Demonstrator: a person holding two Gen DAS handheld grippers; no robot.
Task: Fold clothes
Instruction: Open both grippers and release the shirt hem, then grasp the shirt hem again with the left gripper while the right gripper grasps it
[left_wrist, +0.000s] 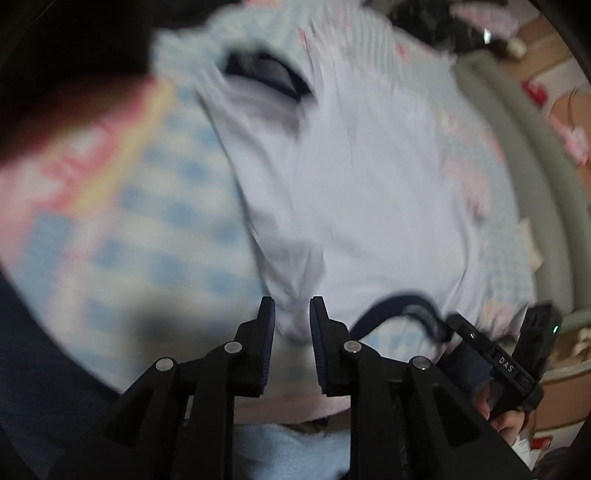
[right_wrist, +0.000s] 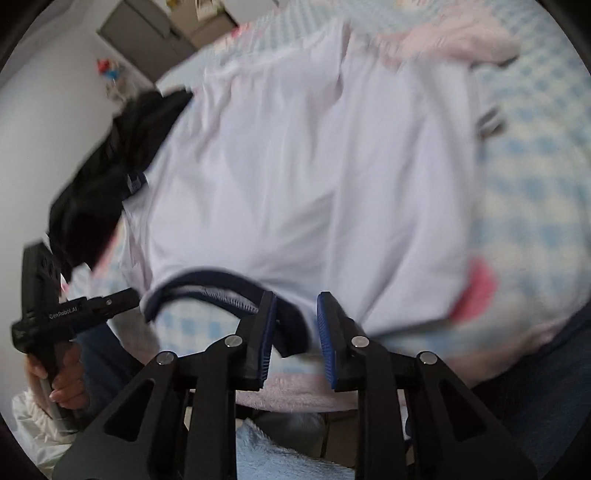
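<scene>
A white T-shirt (left_wrist: 351, 184) with a navy collar (left_wrist: 391, 306) lies spread on a blue checked bed sheet (left_wrist: 147, 240). My left gripper (left_wrist: 292, 306) hovers at the shirt's near edge, left of the collar. Its jaws stand apart, a fold of white cloth shows between the tips, and the pads do not press on it. In the right wrist view the same T-shirt (right_wrist: 314, 166) fills the middle. My right gripper (right_wrist: 297, 299) is open over the near end of the navy collar (right_wrist: 221, 280). A strip of collar lies in the gap, untouched by the pads.
A black garment (right_wrist: 103, 177) lies bunched at the shirt's far left side, and a pink one (right_wrist: 443, 40) beyond it. A pink fleece edge (right_wrist: 295, 395) runs along the bed's front. A hand (right_wrist: 62, 373) grips the other tool's handle. A grey bed rail (left_wrist: 517, 166) curves at right.
</scene>
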